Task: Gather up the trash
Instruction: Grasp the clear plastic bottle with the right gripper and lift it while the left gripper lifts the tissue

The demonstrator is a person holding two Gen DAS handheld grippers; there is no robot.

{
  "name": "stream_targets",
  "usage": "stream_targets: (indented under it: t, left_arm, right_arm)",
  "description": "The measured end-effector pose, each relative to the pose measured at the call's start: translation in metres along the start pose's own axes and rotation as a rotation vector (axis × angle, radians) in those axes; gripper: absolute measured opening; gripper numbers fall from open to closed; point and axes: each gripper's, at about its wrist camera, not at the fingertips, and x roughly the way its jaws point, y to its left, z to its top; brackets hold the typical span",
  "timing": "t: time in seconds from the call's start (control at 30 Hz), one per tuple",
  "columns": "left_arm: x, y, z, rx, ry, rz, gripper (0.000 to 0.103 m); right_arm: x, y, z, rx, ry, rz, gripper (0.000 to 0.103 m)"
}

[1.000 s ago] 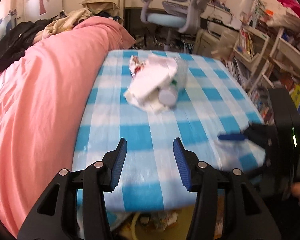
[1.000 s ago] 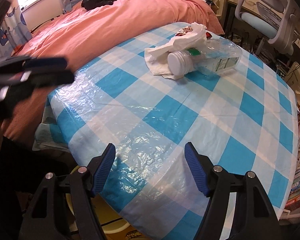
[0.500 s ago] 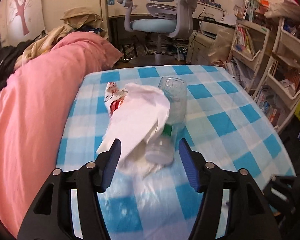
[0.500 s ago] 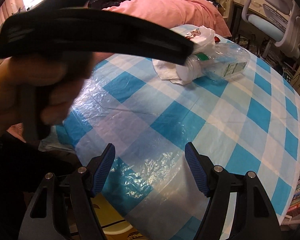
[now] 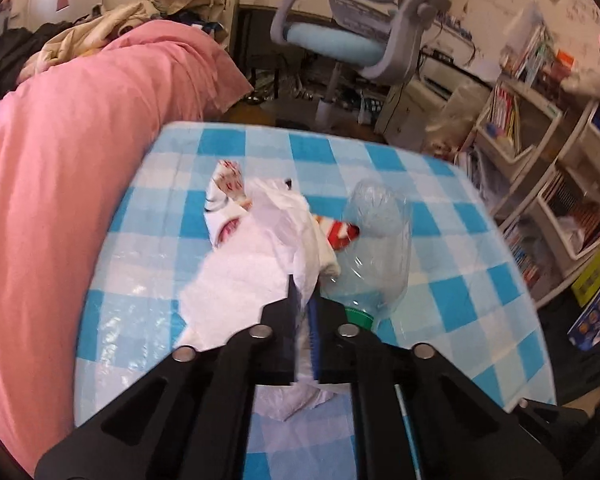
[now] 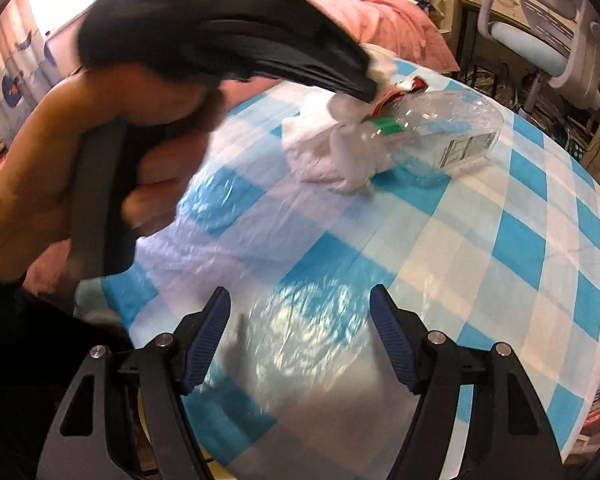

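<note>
On the blue-and-white checked table [image 5: 452,280] lies a heap of trash: crumpled white paper [image 5: 244,280], a red-printed wrapper [image 5: 228,192] and a clear plastic bottle [image 5: 380,236] on its side with a green neck ring. My left gripper [image 5: 304,304] is shut on a fold of the white paper, right beside the bottle's neck. The right wrist view shows that left gripper [image 6: 368,88], held by a person's hand [image 6: 40,184], pinching the white paper [image 6: 324,152] next to the bottle [image 6: 440,136]. My right gripper [image 6: 300,340] hangs open over the table's near edge, holding nothing.
A bed with a pink duvet [image 5: 60,160] runs along the table's left side. Beyond the table stand a pale blue office chair [image 5: 356,36] and a desk. White shelves [image 5: 540,152] crowded with books line the right side.
My left gripper travelled forward over the table to the trash heap and its jaws closed on the white paper. The right gripper stayed open near the table's front edge.
</note>
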Motion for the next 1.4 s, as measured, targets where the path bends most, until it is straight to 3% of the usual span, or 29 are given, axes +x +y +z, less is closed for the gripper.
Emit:
stream_targets:
  t: [0.27, 0.47, 0.87, 0.9, 0.97, 1.13, 1.4]
  left_arm:
    - [-0.038, 0.032, 0.013, -0.152, -0.084, -0.092, 0.003]
    - [-0.057, 0.022, 0.014, -0.101, -0.093, -0.108, 0.003]
    - [-0.053, 0.017, 0.017, -0.061, -0.061, -0.134, 0.004]
    - [-0.054, 0.017, 0.017, -0.056, -0.061, -0.131, 0.004]
    - [-0.055, 0.018, 0.017, -0.058, -0.060, -0.130, 0.004]
    - [-0.063, 0.013, 0.015, -0.049, -0.065, -0.137, 0.004]
    - [-0.078, -0.007, -0.003, -0.004, -0.058, -0.151, 0.004]
  right_arm:
    - [0.003, -0.040, 0.020, 0.293, -0.146, 0.057, 0.069]
    - [0.021, -0.056, 0.037, 0.467, -0.206, 0.088, 0.069]
    - [0.057, -0.068, 0.061, 0.548, -0.193, 0.028, 0.070]
    - [0.057, -0.070, 0.060, 0.546, -0.194, 0.029, 0.068]
    - [0.054, -0.073, 0.058, 0.527, -0.183, 0.017, 0.054]
    - [0.037, -0.082, 0.039, 0.485, -0.142, -0.009, 0.043]
    - [-0.004, -0.075, -0.016, 0.417, -0.031, -0.026, 0.043]
